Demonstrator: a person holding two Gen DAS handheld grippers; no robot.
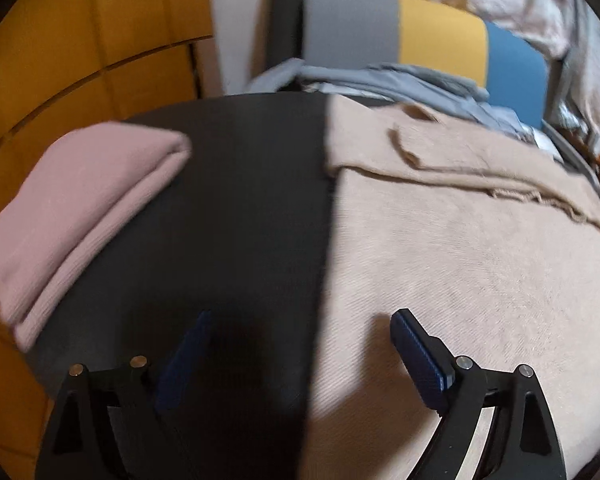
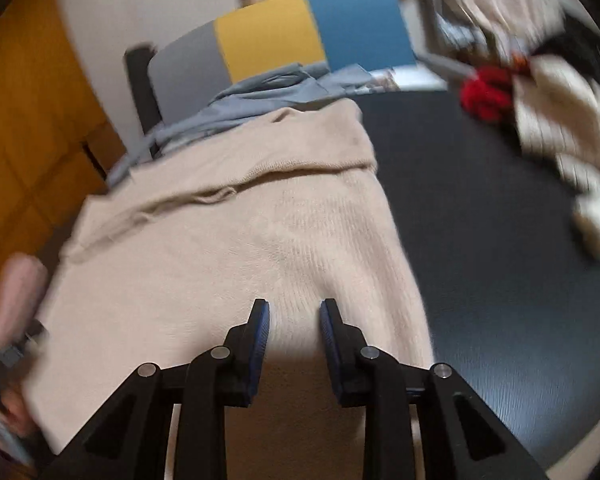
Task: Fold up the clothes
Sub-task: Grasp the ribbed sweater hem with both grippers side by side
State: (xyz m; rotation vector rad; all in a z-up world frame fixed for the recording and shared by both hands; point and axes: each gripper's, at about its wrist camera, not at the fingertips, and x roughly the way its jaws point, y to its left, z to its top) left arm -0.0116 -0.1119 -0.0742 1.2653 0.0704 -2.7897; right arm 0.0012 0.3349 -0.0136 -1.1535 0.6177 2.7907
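Note:
A beige knit sweater (image 1: 460, 240) lies spread on the dark table (image 1: 240, 200), with a folded layer across its far part. It also shows in the right wrist view (image 2: 240, 240). My left gripper (image 1: 300, 328) is open and empty, straddling the sweater's left edge near its near end. My right gripper (image 2: 294, 312) is partly open over the sweater's near hem, its pads (image 2: 262, 324) close to the knit; it grips nothing that I can see. A folded pink garment (image 1: 80, 208) lies on the table's left side.
A pile of grey-blue clothes (image 1: 380, 80) sits at the table's far edge before a chair back (image 1: 440, 36) in grey, yellow and blue. A red item (image 2: 486, 94) and white knitwear (image 2: 560, 128) lie at the right. Orange cabinets (image 1: 80, 40) stand left.

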